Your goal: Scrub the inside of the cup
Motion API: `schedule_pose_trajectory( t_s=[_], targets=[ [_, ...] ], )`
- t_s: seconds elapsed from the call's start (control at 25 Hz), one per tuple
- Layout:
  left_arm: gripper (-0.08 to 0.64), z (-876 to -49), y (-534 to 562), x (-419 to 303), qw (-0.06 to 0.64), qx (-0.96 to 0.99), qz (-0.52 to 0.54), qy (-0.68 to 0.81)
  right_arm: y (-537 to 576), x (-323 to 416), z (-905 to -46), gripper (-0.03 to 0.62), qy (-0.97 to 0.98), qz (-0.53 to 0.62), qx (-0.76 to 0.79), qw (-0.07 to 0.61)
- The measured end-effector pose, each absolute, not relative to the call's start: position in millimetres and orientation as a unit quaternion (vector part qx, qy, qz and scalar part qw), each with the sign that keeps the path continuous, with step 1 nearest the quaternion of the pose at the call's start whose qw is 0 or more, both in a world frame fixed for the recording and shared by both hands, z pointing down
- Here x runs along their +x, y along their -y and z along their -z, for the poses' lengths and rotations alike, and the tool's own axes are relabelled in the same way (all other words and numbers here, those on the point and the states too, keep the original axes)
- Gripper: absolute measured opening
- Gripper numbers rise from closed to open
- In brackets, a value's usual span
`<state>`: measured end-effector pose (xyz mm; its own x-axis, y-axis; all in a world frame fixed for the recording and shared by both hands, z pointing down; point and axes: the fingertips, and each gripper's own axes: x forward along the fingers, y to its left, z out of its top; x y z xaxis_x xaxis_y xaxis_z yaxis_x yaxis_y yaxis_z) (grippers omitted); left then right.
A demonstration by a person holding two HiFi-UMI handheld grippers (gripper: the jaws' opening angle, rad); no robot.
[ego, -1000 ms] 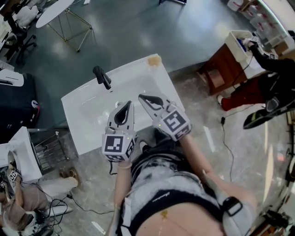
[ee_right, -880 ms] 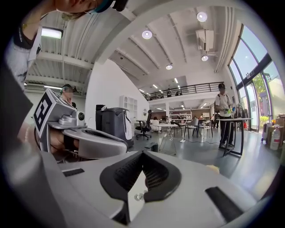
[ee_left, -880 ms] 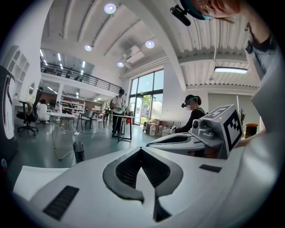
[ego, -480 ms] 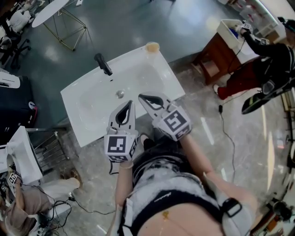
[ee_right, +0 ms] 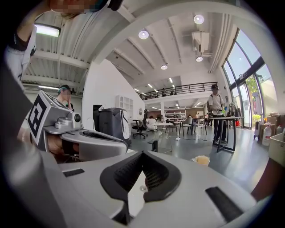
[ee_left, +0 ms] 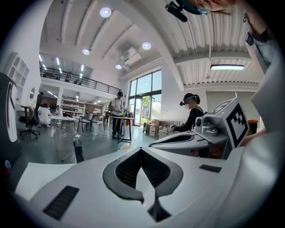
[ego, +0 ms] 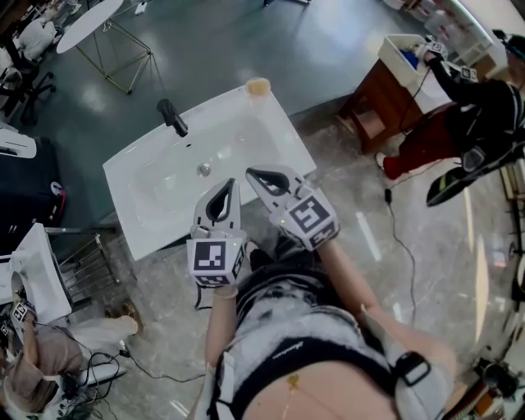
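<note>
The left gripper [ee_left: 141,150] and right gripper [ee_right: 142,153] are both fully closed, pads meeting with nothing between them. They are held side by side above the near edge of the white sink [ego: 135,217], tips angled toward each other and pointing across the basin. The cup [ego: 258,86], a pale tan vessel, stands upright on the far right corner of the sink rim, well apart from both grippers; the basin with its drain [ego: 203,170] lies between them. The black faucet [ego: 171,117] stands on the far rim, to the left of the cup and apart from it. To the right of the sink, a wooden cabinet [ego: 379,111] carries a white bin [ego: 408,56], and a person in dark clothing [ego: 484,102] stands beside it. A cable [ego: 392,220] runs across the stone floor. A round white table [ego: 86,20] on thin metal legs stands beyond the sink at far left.
</note>
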<state>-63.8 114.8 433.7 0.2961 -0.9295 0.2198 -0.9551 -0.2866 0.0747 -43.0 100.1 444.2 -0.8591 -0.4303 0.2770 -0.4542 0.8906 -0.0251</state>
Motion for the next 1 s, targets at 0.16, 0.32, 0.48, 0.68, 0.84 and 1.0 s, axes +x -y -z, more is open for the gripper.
schedule_pose_trajectory(
  t_s=[0.16,0.32,0.48,0.68,0.84,1.0],
  targets=[
    [0.000,-433,-111,-52,0.099,0.795,-0.067,0.594,-97,-28,-443,0.000,0.964,-0.044,0.227,0.130],
    [0.000,-431,-108,-42,0.094,0.792,-0.070,0.600,-98,-17,-447,0.000,0.966,-0.043,0.215,0.139],
    [0.000,-432,-110,-36,0.093,0.787,-0.075,0.606,-98,-14,-444,0.000,0.969,-0.038,0.206,0.130],
    [0.000,-435,-112,-32,0.098,0.783,-0.085,0.608,-99,-12,-444,0.000,0.972,-0.041,0.193,0.129],
    [0.000,-435,-113,-30,0.097,0.782,-0.089,0.609,-102,-12,-445,0.000,0.973,-0.040,0.185,0.131],
    [0.000,-434,-115,-29,0.096,0.780,-0.089,0.612,-105,-11,-446,0.000,0.974,-0.039,0.181,0.134]
  ],
)
